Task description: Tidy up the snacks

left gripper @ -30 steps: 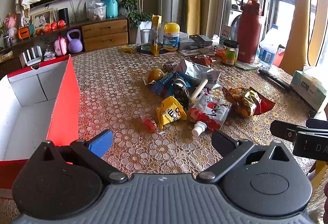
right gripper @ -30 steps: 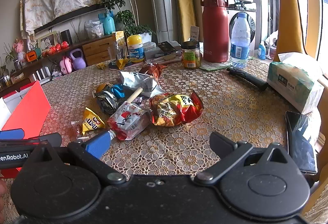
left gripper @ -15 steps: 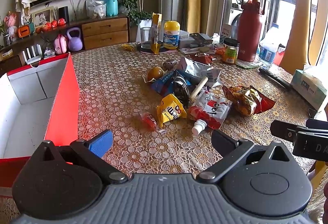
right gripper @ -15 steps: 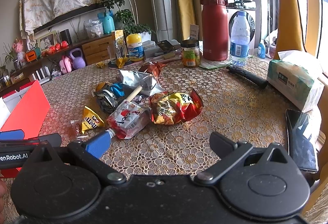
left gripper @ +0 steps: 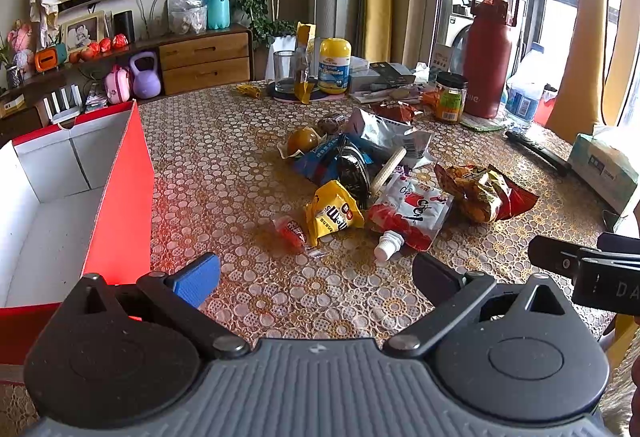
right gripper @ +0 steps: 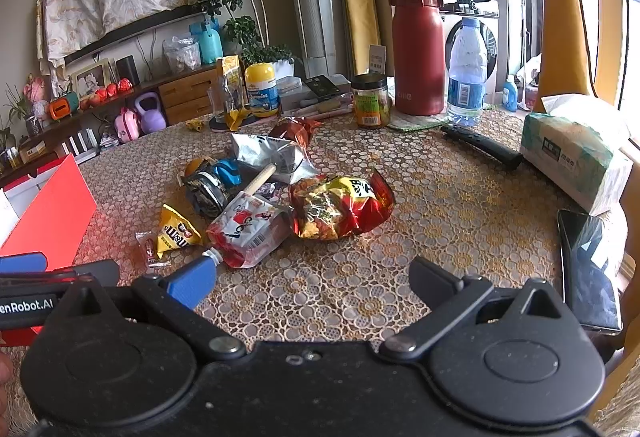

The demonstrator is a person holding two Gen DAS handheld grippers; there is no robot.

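A crinkled yellow m&m's bag (left gripper: 334, 212) lies mid-counter (left gripper: 224, 157) on the lace-patterned cloth, beside a red-and-white spouted pouch (left gripper: 408, 215) and a glossy red chip bag (right gripper: 340, 205). Left tongs (left gripper: 316, 271) and right tongs (right gripper: 312, 277) both gape wide, holding nothing, touching nothing. A red cardboard box (left gripper: 120, 205) stands open at the left.
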